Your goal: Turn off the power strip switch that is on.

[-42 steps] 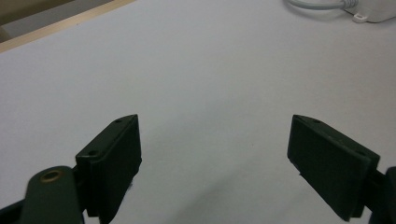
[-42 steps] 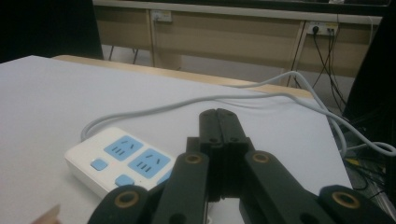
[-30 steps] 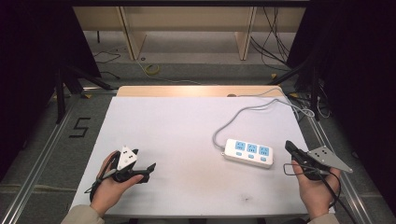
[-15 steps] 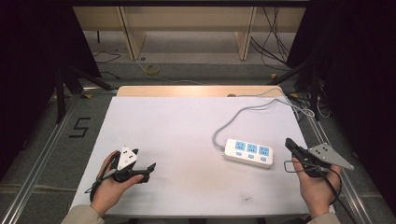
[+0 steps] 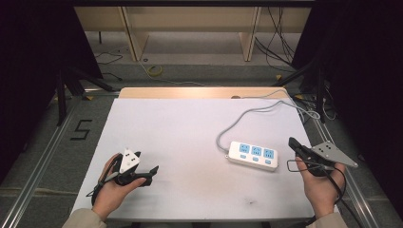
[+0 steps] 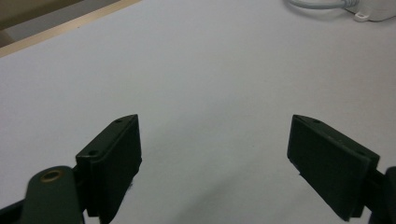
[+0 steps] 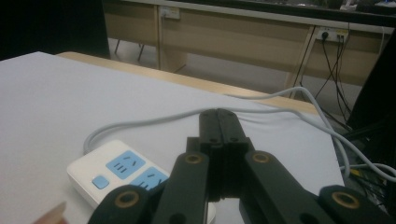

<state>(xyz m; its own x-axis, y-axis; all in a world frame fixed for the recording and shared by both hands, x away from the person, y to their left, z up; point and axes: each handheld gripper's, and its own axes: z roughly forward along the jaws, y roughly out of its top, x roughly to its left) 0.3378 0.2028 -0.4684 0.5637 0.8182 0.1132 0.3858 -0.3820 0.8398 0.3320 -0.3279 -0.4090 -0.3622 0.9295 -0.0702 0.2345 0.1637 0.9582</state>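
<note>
White desk [image 5: 190, 128], near edge: left gripper [image 5: 151, 172] low, jaws wide apart, empty; right gripper [image 5: 295, 145] jaws pressed together, empty. Power strip [image 5: 253, 155] lies just left of the right gripper, cord [image 5: 247, 114] trailing to the far edge. Nothing grasped yet; likely next a reach for the strip. No containers.

White-topped table [image 5: 190, 137] at centre, wooden far edge lit; grey floor [image 5: 199, 57] beyond carries loose cables [image 5: 280, 38] (upper right) and a marked "5" [image 5: 81, 129] at left; wooden furniture legs [image 5: 130, 28] along top.
</note>
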